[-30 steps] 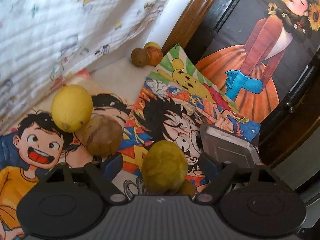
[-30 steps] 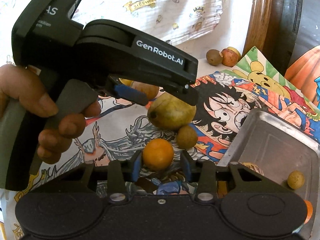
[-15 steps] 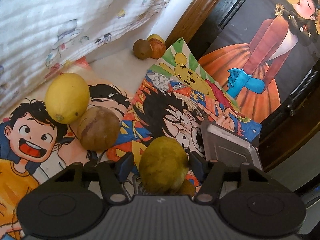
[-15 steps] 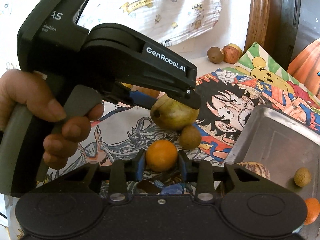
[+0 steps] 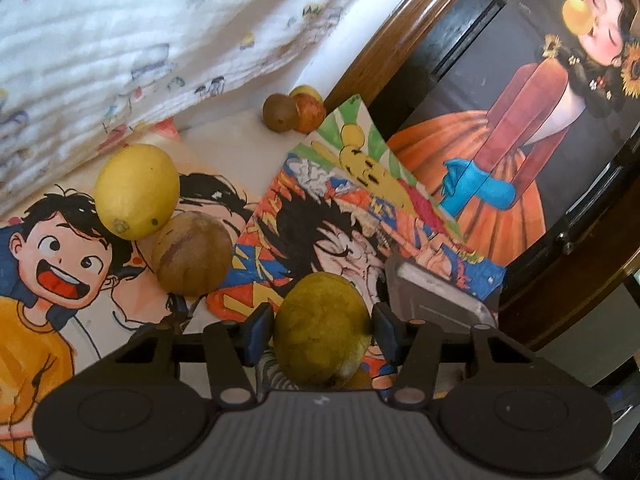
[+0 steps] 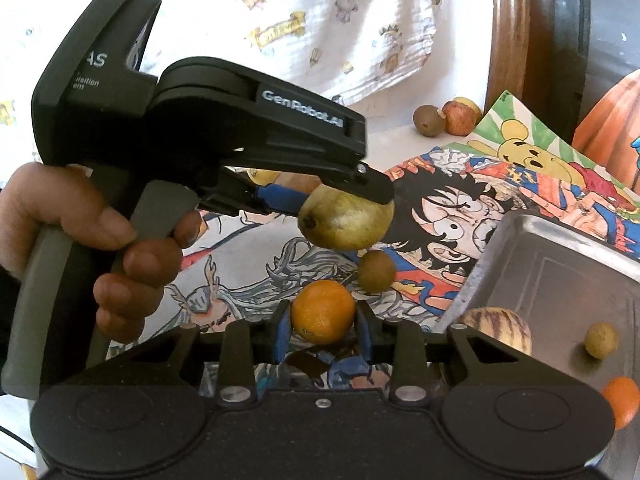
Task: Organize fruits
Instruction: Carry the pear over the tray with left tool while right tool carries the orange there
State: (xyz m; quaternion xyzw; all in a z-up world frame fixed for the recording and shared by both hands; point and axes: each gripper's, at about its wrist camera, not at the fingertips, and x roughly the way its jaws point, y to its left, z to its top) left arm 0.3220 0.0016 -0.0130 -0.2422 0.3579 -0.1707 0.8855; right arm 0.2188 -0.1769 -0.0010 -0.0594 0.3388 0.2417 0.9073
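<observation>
I read this as a home | cartoon posters [image 5: 344,216] cover the table | printed cloth [image 5: 120,40] behind | wooden frame [image 5: 384,32] | girl painting [image 5: 532,120]

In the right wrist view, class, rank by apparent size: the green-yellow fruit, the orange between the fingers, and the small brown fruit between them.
1. green-yellow fruit, largest.
2. orange, slightly smaller, though it sits nearer the camera, so its true size is unsure.
3. small brown fruit, clearly smallest.
</observation>
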